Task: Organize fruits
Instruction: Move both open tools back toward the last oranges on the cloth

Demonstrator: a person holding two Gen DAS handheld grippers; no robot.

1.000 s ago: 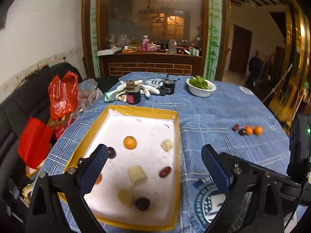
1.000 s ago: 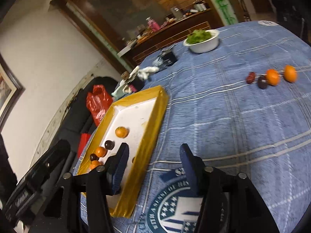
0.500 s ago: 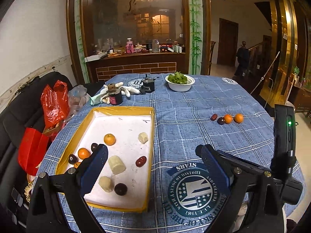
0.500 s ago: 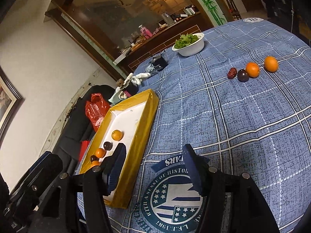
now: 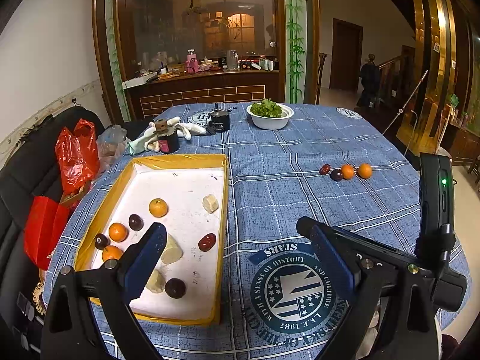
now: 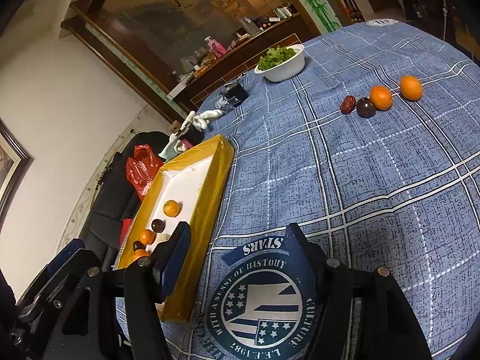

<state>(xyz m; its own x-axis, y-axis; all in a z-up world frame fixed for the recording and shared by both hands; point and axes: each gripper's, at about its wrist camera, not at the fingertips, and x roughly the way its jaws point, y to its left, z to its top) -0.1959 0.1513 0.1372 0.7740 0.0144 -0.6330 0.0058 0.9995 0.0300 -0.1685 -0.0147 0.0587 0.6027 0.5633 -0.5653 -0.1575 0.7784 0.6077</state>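
Observation:
A yellow tray (image 5: 180,160) with a white floor holds oranges (image 5: 158,207), dark plums (image 5: 135,222), a red date (image 5: 207,242) and pale chunks (image 5: 210,203). Out on the blue cloth lies a row: a date (image 6: 348,104), a plum (image 6: 365,107) and two oranges (image 6: 380,97). My left gripper (image 5: 231,231) hangs open over the tray's right rim, nothing between its fingers. My right gripper (image 6: 239,231) hovers above the cloth's round emblem (image 6: 261,309). Its jaws are opening and hold nothing. The fruit row lies well beyond both grippers.
A white bowl of greens (image 5: 271,116), a black jar (image 5: 220,121), white gloves (image 5: 183,129) and a small dark jar (image 5: 166,141) stand at the far side. Red bags (image 5: 76,156) lie on a black seat to the left. The table's edge curves close on the right.
The left gripper has drawn back and shifted right, so the tray sits smaller and further left. The right gripper's jaws stand wider, and the fruit row now lies nearer in its view.

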